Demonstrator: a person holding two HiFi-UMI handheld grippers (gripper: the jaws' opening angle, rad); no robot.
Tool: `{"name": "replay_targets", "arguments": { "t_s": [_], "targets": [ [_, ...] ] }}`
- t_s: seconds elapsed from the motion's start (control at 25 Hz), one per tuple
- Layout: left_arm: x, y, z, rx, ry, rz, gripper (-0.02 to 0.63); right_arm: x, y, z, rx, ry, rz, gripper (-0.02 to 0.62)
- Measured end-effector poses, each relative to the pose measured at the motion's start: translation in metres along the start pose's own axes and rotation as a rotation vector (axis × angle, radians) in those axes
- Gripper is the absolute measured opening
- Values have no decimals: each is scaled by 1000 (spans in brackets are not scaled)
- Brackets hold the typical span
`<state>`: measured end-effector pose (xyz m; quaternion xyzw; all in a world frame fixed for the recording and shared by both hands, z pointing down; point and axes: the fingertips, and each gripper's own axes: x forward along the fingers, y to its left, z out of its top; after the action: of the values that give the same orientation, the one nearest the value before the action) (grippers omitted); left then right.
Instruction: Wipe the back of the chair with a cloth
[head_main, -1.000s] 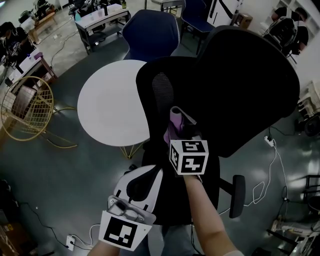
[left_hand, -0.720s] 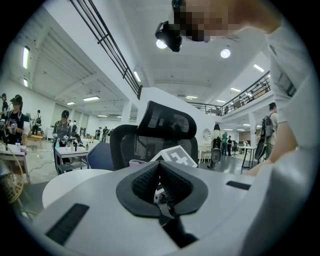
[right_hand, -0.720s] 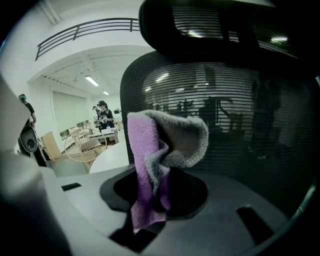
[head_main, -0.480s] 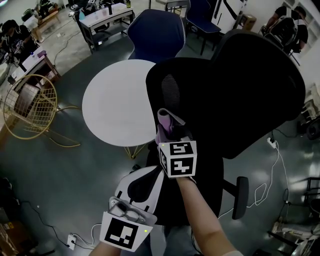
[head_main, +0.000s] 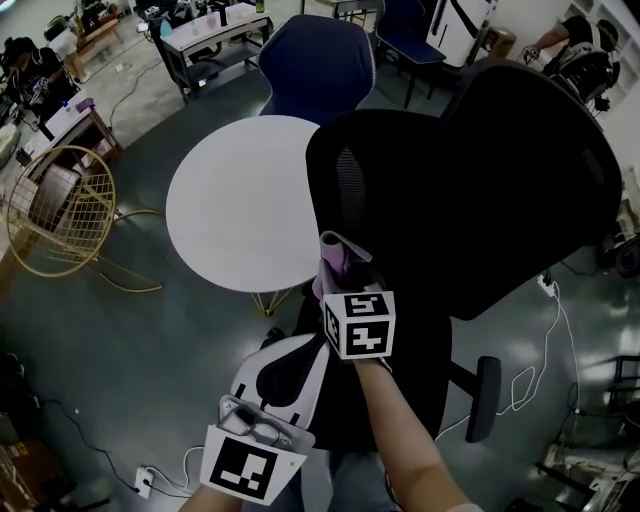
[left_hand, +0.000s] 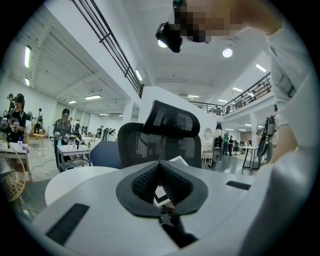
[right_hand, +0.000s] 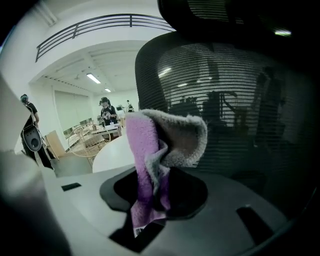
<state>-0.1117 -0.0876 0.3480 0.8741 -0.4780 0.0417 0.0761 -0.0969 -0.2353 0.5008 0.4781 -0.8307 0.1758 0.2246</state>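
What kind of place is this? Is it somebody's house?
Probably a big open office or lab hall, not a house: a black mesh office chair, a round white table, people at desks, and a railed upper balcony.

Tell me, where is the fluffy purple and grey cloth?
The fluffy purple and grey cloth is pinched in the right gripper, near the middle of the head view, just in front of the black mesh chair back.

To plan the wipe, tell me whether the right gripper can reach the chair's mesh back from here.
Probably yes: the right gripper, shut on the cloth, faces the mesh back closely, with nothing visible between them.
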Motion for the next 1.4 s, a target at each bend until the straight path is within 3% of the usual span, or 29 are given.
{"name": "replay_targets", "arguments": {
  "t_s": [0.28,0.76,1.4],
  "targets": [
    [5,3,-6,-12,5,-8,12,0,-10,-1,24,-16,-9,124],
    [42,-43,-22,9,23,-83,12,-32,-90,-27,87,-27,-97,124],
    [62,-90,-31,7,24,-107,12,-87,-190,-64,156,-24,-220,124]
  ]
}}
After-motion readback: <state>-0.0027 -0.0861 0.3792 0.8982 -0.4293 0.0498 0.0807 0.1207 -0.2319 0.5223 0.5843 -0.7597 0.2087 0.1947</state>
